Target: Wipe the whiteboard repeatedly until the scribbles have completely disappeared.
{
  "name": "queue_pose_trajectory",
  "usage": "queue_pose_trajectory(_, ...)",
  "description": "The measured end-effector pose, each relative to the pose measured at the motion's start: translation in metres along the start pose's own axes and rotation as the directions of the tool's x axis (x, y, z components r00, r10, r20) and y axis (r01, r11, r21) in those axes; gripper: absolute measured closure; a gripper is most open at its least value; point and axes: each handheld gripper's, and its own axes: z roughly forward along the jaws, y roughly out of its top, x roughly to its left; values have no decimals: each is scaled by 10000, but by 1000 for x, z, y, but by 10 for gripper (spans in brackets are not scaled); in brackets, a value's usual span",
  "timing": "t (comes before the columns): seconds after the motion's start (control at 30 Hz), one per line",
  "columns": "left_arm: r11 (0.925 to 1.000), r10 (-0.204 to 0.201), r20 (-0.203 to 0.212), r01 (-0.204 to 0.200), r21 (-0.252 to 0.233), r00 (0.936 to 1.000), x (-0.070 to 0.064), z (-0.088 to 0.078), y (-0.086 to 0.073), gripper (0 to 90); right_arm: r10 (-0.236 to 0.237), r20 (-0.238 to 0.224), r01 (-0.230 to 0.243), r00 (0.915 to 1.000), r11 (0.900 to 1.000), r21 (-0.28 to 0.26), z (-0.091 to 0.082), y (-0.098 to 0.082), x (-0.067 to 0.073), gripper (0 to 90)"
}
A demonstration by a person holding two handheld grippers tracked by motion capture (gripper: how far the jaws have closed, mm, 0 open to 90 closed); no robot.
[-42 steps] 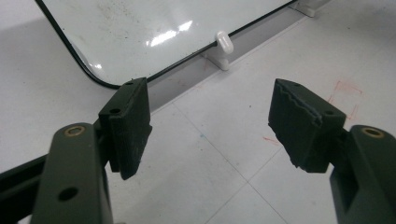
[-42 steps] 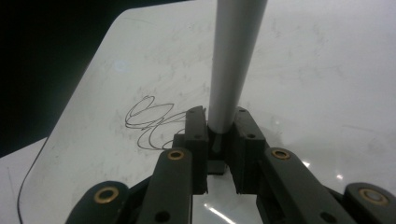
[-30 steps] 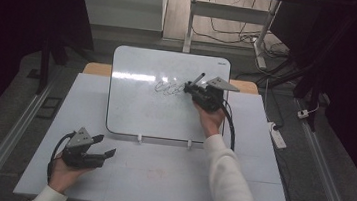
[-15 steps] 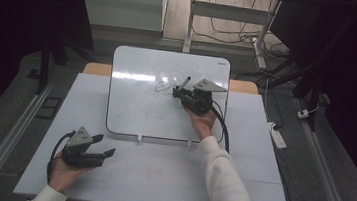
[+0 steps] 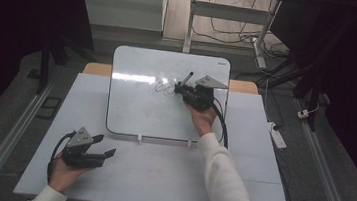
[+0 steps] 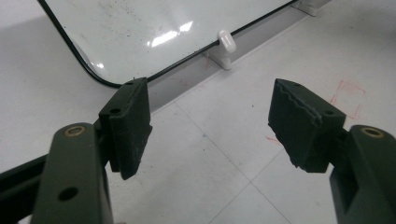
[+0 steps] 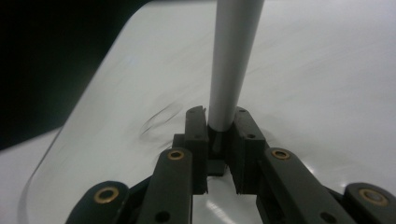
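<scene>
A white whiteboard [image 5: 150,115] lies on the far half of the table, with a dark scribble [image 5: 165,86] near its top middle. My right gripper [image 5: 180,87] hovers just right of the scribble, shut on a marker [image 5: 187,76] that sticks up and away from the jaws. In the right gripper view the marker's pale barrel [image 7: 232,60] rises from between the shut jaws of the right gripper [image 7: 219,123], over the board beside the scribble [image 7: 156,121]. My left gripper [image 5: 105,144] rests at the table's near left, open and empty. In the left gripper view the left gripper [image 6: 210,121] points at the board's near corner [image 6: 140,32].
The pale table [image 5: 239,177] has faint red marks [image 5: 153,173] on its near half. Small white clips [image 5: 139,137] sit at the board's near edge. A power strip [image 5: 278,136] lies on the floor to the right, and a desk frame with cables stands beyond.
My right gripper has shifted a little to the left over the whiteboard with the marker still in it. The left gripper has stayed in place.
</scene>
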Motion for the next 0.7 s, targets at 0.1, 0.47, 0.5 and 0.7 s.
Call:
queue_pose_trajectory(0.1,10000,-41,-8,41,-30,10000,1,-1,0,310,499,512,-473,9974,9976,-508,-5,11,-15,790)
queue_pose_trajectory(0.47,10000,13,15,-13,-20,10000,0,0,0,310,395,341,-380,9986,9983,-440,0,7,-8,790)
queue_pose_trajectory(0.5,10000,18,15,-18,-28,10000,1,0,0,310,464,324,-449,9984,9979,-465,0,7,-8,790)
queue_pose_trajectory(0.7,10000,13,18,-13,45,10000,1,2,0,311,-579,-566,606,9967,9970,471,7,-6,15,789)
